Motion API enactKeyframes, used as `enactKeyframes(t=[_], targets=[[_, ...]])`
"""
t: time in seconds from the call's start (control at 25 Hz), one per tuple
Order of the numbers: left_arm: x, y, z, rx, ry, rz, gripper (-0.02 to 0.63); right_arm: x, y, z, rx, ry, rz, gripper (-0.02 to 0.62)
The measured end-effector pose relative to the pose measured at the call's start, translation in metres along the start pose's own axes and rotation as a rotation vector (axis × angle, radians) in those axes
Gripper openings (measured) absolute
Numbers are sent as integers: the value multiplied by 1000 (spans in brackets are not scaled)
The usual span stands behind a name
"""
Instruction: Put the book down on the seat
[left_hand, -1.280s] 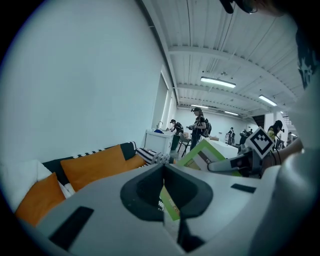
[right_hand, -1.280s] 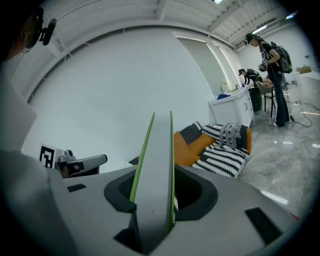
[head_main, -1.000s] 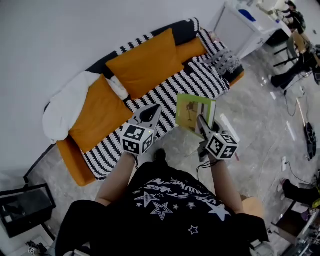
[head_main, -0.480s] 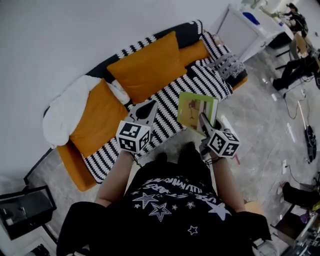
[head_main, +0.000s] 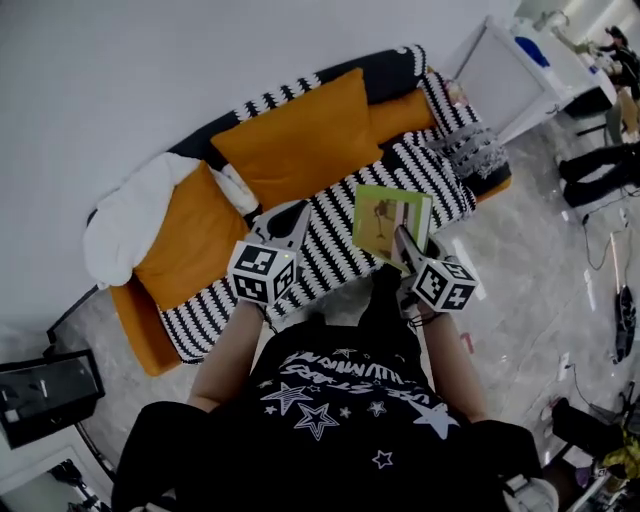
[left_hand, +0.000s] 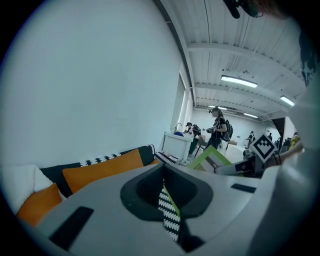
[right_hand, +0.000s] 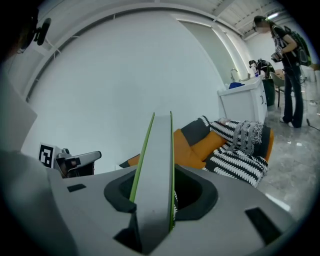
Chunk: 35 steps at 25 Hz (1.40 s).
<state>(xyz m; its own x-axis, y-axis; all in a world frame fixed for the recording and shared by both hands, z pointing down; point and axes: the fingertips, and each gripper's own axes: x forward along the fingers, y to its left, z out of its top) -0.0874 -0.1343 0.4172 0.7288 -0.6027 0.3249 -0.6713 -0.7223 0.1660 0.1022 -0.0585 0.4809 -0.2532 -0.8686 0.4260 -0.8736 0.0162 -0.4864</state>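
Closing in on the sofa (head_main: 180, 235) since a second ago. Book (head_main: 392, 220) now over the front edge of the striped seat (head_main: 335, 230), centre-right of frame, not yet resting. Pinched by its near edge in the right gripper (head_main: 403, 240). Left gripper (head_main: 290, 220) pressed together, empty, left of the book. Probably only lowering and release left.
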Motion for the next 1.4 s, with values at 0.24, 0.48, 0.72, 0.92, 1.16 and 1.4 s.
enactKeyframes(t=[0.24,0.48,0.72,0.92,1.16,1.4], targets=[[57,4,16,-15,10,61,9,41,-48,46,-16,41,41,153],[96,6,34,-44,6,144,9,76,-84,81,-53,109,87,153],[132,8,36,-81,34,208,9,105,-117,103,-109,191,134,153],[169,4,35,-87,53,249,9,124,-150,115,-136,251,169,153],[203,11,34,-103,65,314,9,156,-183,117,-166,332,206,153],[228,21,26,-115,87,340,9,190,-196,111,-246,428,269,153]])
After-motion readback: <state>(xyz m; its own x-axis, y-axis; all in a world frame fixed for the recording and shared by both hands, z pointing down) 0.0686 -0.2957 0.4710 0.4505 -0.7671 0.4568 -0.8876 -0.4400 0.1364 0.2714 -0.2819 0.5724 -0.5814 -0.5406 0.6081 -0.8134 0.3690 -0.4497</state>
